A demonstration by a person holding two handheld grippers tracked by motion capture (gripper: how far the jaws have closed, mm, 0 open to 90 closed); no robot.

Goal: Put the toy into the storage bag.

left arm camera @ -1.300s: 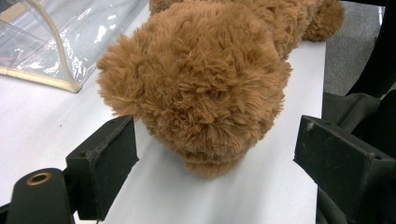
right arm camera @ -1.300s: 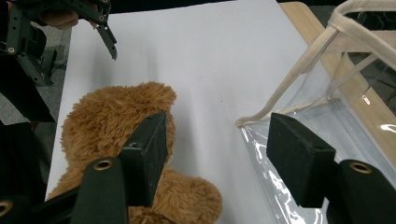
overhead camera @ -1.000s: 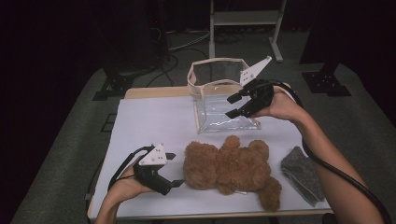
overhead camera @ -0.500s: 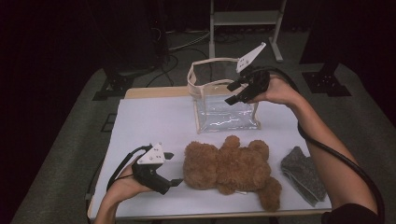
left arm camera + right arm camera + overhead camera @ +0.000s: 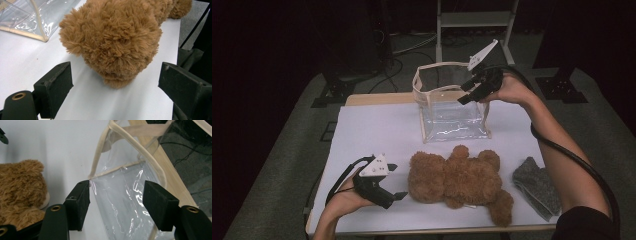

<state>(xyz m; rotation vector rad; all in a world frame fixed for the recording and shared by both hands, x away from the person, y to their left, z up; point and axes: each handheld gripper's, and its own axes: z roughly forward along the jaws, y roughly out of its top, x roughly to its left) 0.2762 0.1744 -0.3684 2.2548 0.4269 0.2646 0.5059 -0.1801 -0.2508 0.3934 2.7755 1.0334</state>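
A brown teddy bear [image 5: 457,180] [image 5: 112,42] [image 5: 20,187] lies along the front of the white table [image 5: 377,130]. Behind it stands a clear plastic bag [image 5: 452,115] [image 5: 30,20] [image 5: 125,195] with beige trim, its top open. My left gripper [image 5: 398,181] [image 5: 116,75] rests low at the front left. Its jaws stand open on either side of the bear's head without touching it. My right gripper [image 5: 463,94] [image 5: 117,195] hovers at the bag's right top edge, open. The bag's clear wall and rim show past its jaws, and the pads are apart from them.
A grey felt piece [image 5: 537,185] lies at the table's front right, beside the bear's leg. A white metal rack [image 5: 474,20] stands on the floor behind the table. Dark stand feet [image 5: 332,92] and cables lie on the carpet at the left.
My right gripper has moved back and to the right along the bag's top, a little higher. The left gripper, the bear and the bag have stayed put.
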